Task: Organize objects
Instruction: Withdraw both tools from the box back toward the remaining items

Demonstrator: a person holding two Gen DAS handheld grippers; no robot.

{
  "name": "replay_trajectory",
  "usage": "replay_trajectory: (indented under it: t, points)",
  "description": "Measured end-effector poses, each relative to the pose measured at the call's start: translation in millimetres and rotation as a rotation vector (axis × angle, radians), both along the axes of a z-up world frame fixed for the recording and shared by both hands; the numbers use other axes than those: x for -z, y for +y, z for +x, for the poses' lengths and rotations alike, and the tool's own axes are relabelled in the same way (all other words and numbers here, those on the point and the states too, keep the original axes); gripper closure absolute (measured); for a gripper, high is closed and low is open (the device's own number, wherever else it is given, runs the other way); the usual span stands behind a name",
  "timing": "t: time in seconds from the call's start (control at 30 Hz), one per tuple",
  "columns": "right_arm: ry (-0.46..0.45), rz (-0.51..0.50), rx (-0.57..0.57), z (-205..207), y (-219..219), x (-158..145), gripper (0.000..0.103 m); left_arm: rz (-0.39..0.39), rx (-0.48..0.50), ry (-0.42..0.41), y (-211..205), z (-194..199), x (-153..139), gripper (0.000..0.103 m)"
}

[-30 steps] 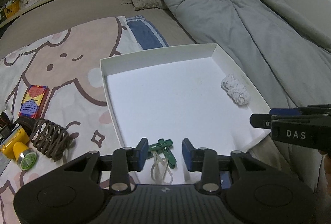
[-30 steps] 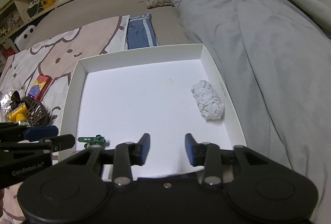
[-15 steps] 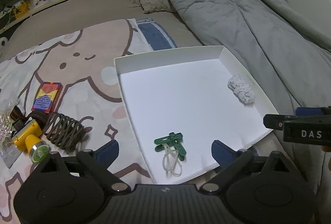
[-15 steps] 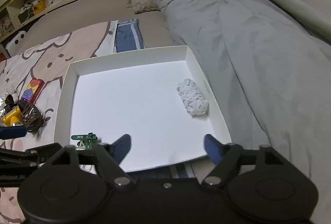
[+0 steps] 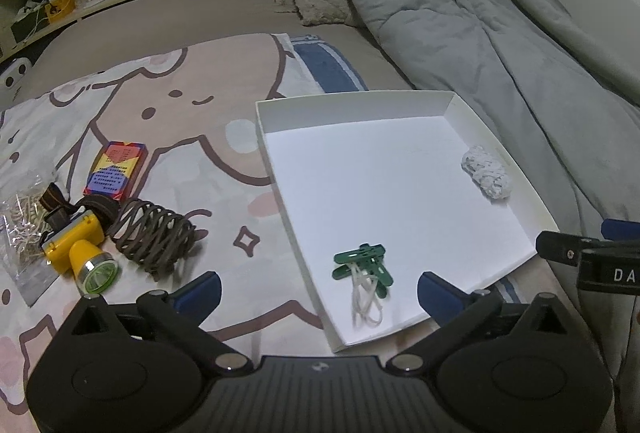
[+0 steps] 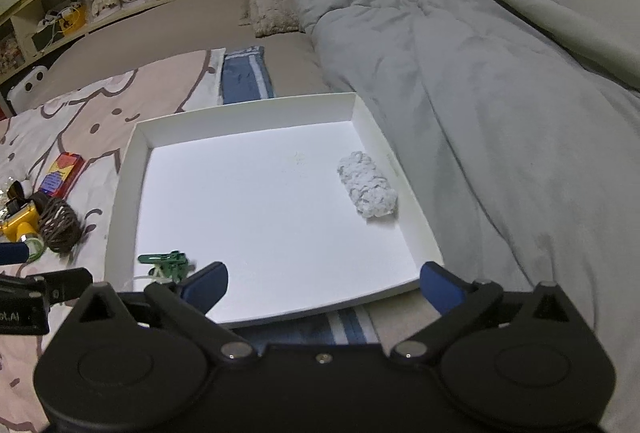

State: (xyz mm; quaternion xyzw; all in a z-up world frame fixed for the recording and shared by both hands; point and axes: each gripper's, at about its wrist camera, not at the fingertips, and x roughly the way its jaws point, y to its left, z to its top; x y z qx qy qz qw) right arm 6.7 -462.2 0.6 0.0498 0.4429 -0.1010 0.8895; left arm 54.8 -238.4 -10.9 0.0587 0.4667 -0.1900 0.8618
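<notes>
A white tray (image 5: 280,169) (image 6: 124,185) lies on the bed. Inside it are a bunch of green clips with white bands (image 5: 362,267) (image 6: 168,263) near the front left corner and a white crocheted bundle (image 5: 486,175) (image 6: 368,189) by the right wall. My left gripper (image 5: 318,289) hovers over the tray's front left corner, jaws opening wide, gripping nothing. My right gripper (image 6: 322,281) hangs over the front edge, jaws also opening, nothing between them. Left of the tray lie a yellow flashlight (image 5: 80,245), a brown cord coil (image 5: 154,233) and a colourful card box (image 5: 116,169).
A clear bag of small pieces (image 5: 20,209) sits at the far left on the cartoon blanket (image 5: 160,105). A grey duvet (image 6: 480,73) fills the right side. A blue striped cloth (image 6: 244,73) lies under the tray. Shelves (image 6: 80,5) run along the back.
Both grippers' jaws have spread from narrow to wide. Both have drawn back from the tray. The green clips now lie clear of the left fingers in the tray.
</notes>
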Motion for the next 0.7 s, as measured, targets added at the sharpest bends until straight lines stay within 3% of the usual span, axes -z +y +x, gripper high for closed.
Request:
replay_trajectory:
  t: [0.23, 0.7]
  points:
    - [0.001, -0.003, -0.013, 2, 14, 1, 0.000, -0.006, -0.028, -0.009, 23, 5, -4, 0.000]
    - [-0.043, 0.002, -0.107, 34, 75, -13, 0.000, 0.014, -0.183, -0.041, 105, 25, -19, 0.000]
